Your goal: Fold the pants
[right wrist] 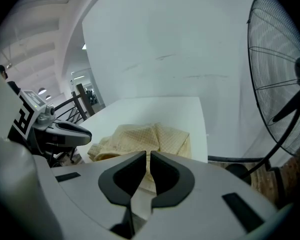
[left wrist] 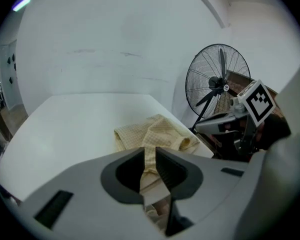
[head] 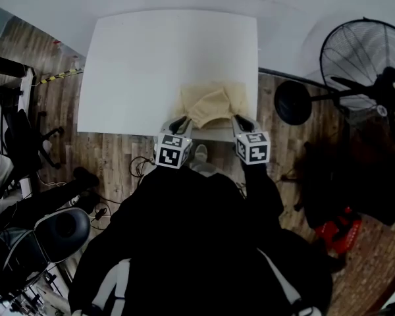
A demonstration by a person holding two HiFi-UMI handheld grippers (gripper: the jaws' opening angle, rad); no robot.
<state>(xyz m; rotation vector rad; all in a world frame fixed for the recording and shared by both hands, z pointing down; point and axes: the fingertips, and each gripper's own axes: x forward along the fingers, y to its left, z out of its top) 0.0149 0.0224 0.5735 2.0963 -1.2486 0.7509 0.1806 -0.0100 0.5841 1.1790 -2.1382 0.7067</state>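
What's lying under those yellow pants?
Only the white table shows around the pants, bunched at its near edge. Whatever lies beneath the folds is covered. The left tongs and right tongs pinch the fabric's near side.

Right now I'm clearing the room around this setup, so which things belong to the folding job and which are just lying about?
Part of the job: yellow pants; white table under them; left gripper and right gripper, both shut on the cloth.
Just lying about: standing fan; office chair; red object on the floor.
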